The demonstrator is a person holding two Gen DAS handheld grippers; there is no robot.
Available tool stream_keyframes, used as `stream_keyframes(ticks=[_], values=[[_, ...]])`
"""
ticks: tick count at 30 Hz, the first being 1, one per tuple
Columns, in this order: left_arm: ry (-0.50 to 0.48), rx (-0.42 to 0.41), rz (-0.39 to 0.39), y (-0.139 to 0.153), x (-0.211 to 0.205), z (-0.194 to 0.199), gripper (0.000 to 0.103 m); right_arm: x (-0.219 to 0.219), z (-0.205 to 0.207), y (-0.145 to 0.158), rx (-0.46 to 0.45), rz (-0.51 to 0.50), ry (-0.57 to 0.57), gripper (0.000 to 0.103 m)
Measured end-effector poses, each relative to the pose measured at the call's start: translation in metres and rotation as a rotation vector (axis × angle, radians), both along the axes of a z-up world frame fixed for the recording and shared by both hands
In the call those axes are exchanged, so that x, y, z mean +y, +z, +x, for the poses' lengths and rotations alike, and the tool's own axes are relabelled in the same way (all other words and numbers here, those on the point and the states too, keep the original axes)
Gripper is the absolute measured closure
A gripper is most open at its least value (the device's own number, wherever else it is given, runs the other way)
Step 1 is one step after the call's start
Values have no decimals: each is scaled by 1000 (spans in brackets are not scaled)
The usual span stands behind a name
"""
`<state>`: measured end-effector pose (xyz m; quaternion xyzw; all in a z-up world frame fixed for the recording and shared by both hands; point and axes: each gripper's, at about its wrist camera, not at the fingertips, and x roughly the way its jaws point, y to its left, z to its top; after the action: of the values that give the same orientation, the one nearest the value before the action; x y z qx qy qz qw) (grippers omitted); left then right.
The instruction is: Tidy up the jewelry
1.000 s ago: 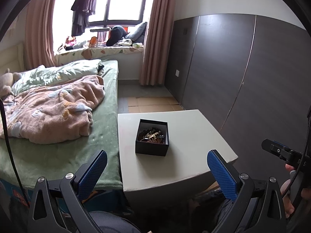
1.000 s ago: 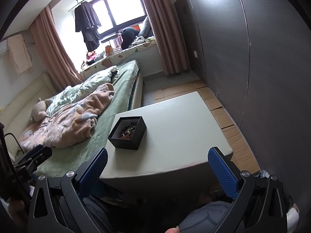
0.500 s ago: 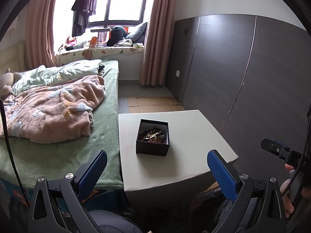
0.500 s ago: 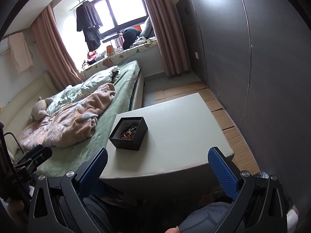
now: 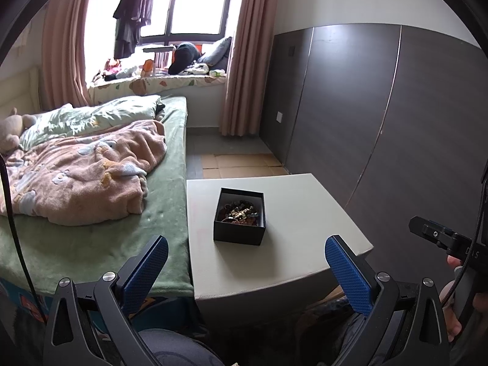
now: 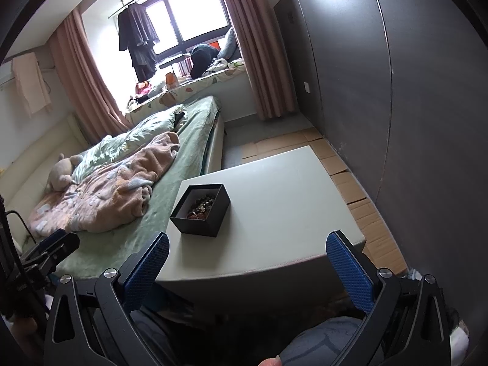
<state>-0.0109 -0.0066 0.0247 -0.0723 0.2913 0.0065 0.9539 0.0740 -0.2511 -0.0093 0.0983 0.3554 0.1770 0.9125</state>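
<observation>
Bed (image 5: 164, 201) w/ green sheet fills the 9 o'clock half of the left wrist view, running back toward the window (image 5: 186, 9) at 12; same bed (image 6: 195, 140) sits at 10 o'clock in the right wrist view. Dark wall panels (image 5: 381, 116) take the 3 o'clock side. Pink curtains (image 5: 244, 55) hang either side of the window, dark clothes (image 5: 134, 15) on the rail at 11. Pink fleece blanket (image 5: 79, 177) lies bunched on the bed at 9, light green pillow (image 5: 91, 119) behind it, plush toy (image 5: 12, 128) at the far 9 o'clock edge. Pale table (image 5: 305, 213) stands just beside the bed edge, centre to 4 o'clock; cardboard sheets (image 5: 241, 164) on the floor beyond it. Black jewelry box (image 5: 239, 230) sits open on the table, nearer the bed side, approx centre frame; in the right wrist view the box (image 6: 210, 222) is at 9 o'clock of the table (image 6: 289, 201). Tangle of beaded jewelry (image 5: 241, 212) lies inside the box, pieces too small to tell apart. Left gripper (image 5: 242, 263) is spread wide, blue pads at 7 and 5 o'clock, holding nothing, short of the table's near edge. Right gripper (image 6: 247, 263) likewise wide apart, nothing between the pads, also back from the table.
</observation>
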Motion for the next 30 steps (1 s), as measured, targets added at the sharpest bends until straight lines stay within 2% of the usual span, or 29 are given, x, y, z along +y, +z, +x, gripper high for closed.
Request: stream_keyframes(ticks=[30], values=[[5,2,-12,-3,-1,0,0,-3,0,-1,25,34,10,0]])
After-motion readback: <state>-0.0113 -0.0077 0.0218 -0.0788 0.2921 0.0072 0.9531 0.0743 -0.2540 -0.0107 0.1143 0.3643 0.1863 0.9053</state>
